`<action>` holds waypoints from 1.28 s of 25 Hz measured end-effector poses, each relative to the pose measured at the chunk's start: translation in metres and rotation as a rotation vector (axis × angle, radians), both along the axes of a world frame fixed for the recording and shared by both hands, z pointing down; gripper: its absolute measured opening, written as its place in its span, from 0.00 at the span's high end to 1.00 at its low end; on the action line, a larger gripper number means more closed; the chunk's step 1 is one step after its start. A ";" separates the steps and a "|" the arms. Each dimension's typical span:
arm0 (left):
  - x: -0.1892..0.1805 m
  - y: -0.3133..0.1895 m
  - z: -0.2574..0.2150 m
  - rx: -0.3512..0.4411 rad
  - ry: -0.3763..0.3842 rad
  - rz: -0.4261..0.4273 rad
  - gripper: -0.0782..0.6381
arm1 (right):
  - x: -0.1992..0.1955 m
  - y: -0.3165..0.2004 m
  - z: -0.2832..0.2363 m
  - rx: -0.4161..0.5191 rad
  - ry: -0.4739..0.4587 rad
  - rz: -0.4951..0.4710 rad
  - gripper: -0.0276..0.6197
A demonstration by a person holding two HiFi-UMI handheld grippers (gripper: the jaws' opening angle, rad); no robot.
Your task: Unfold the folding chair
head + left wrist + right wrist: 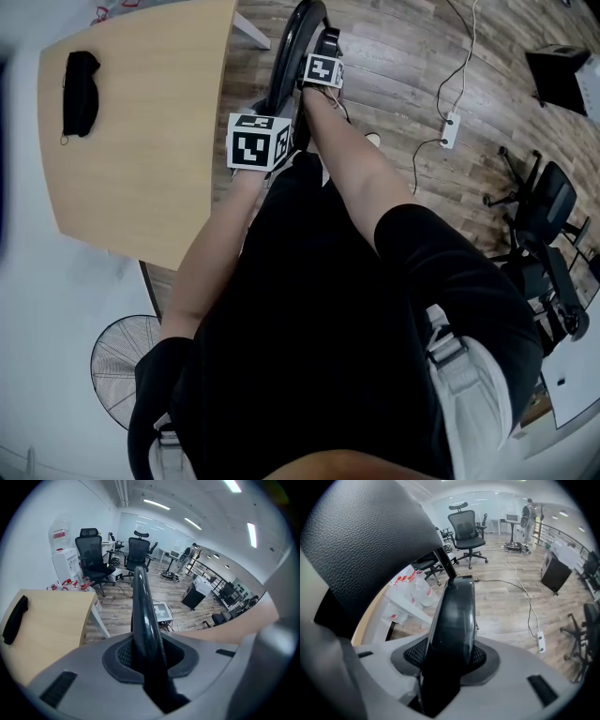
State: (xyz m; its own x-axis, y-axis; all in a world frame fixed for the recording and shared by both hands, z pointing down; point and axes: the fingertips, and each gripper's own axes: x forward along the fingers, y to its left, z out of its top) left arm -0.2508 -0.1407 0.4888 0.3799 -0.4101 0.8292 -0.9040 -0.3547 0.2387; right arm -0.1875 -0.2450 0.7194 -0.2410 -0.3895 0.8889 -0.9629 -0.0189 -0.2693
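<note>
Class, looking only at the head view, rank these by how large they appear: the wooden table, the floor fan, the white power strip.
1. wooden table, largest
2. floor fan, partly hidden
3. white power strip, smallest

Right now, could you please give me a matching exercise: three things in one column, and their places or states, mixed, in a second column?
Things:
1 left tongs
2 black pouch
3 power strip

Places or states:
A on the wooden floor
B shut on the black frame of the folding chair
C lying on the wooden table

Pairs: 1-B; 2-C; 3-A
</note>
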 end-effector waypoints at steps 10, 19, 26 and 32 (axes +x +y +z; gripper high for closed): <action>-0.013 -0.002 0.003 0.000 0.021 0.039 0.79 | 0.015 0.015 0.006 -0.048 0.004 0.044 0.68; -0.033 -0.008 0.007 -0.003 0.056 0.071 0.78 | 0.014 0.011 -0.007 -0.015 -0.068 0.032 0.68; -0.059 -0.012 0.017 -0.025 0.090 0.046 0.79 | 0.031 0.017 0.009 -0.020 -0.115 0.035 0.68; -0.064 -0.016 0.022 -0.033 0.118 0.024 0.80 | 0.054 0.022 0.015 -0.022 -0.178 0.027 0.68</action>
